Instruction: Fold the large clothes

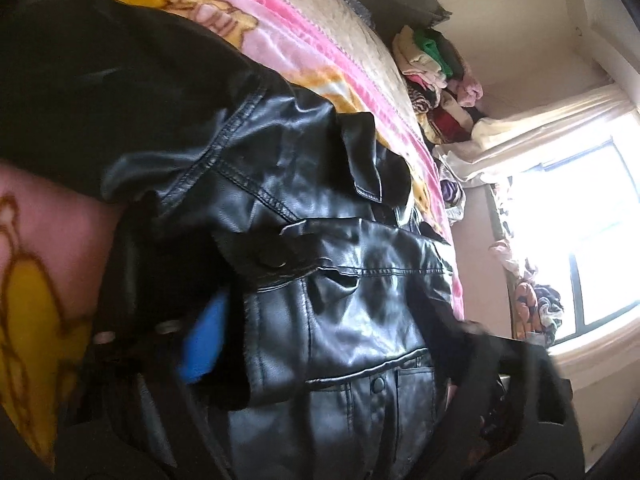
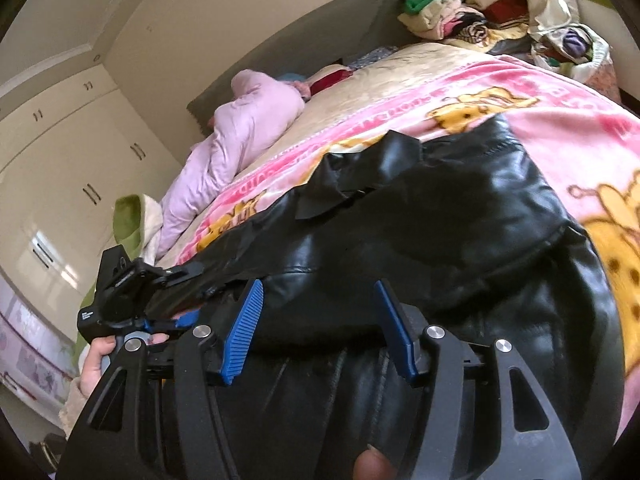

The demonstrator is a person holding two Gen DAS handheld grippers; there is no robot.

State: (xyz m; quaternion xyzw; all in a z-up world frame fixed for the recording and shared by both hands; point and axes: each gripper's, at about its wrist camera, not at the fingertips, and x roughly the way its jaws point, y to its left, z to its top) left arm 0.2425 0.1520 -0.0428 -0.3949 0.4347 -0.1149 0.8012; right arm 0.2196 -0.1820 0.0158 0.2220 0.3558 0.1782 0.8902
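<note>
Right wrist view | black leather jacket [image 2: 420,220] lies on pink blanket [image 2: 560,92] | right tool [image 2: 318,330] spread over jacket, unclamped | left tool [image 2: 192,304] state unclear | risk: slick leather slipping.

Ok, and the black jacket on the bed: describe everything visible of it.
The black jacket looks like glossy leather, creased, with stitched seams, snap buttons, flapped chest pockets and a collar. It lies spread on the pink cartoon blanket, front up, partly bunched. The right gripper has its blue-padded jaws apart over the fabric near its lower edge; the left gripper is at the jacket's side edge, its grip unclear.
</note>
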